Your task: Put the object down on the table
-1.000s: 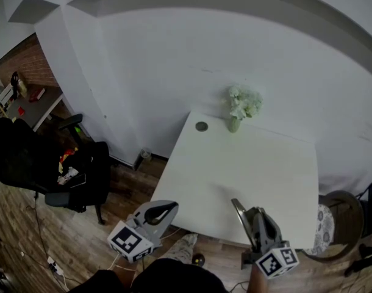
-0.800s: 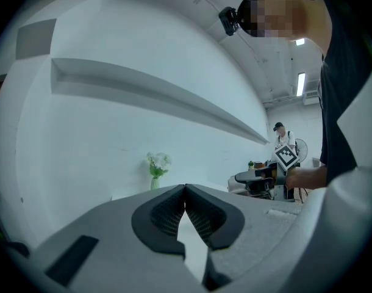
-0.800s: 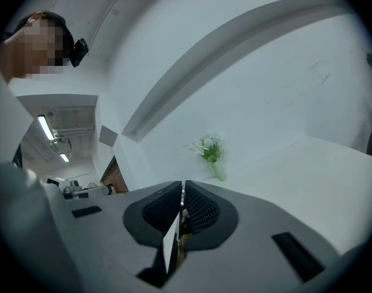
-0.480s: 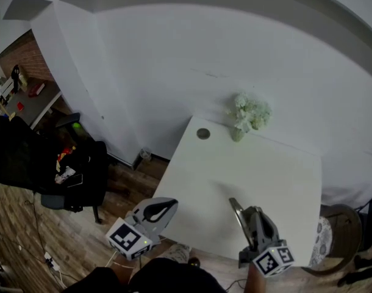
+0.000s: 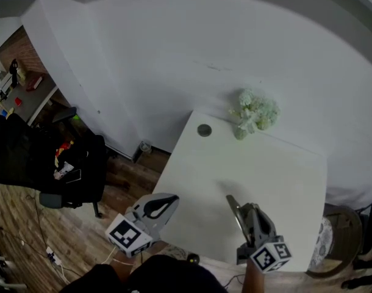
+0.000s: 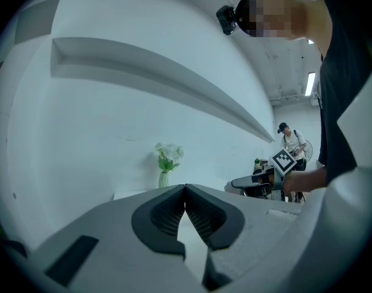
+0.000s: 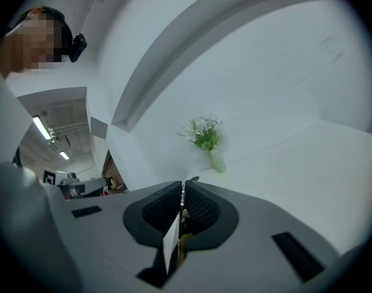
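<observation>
White counter (image 5: 259,170) underneath; right tool (image 5: 232,201) clenched on thin flat object (image 7: 171,242), poised for set-down; left tool (image 5: 174,199) closed, empty.

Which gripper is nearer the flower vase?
Right. The right gripper, shut on a thin white piece, is over the table's near part, facing the flower vase; the left gripper is at the table's near-left corner, farther.

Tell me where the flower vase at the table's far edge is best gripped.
Probably by the vase body, below the flowers. Come in level from the near side of the table with jaws either side: it stands upright and slim, blooms spread over the top, and the wall sits close behind.
</observation>
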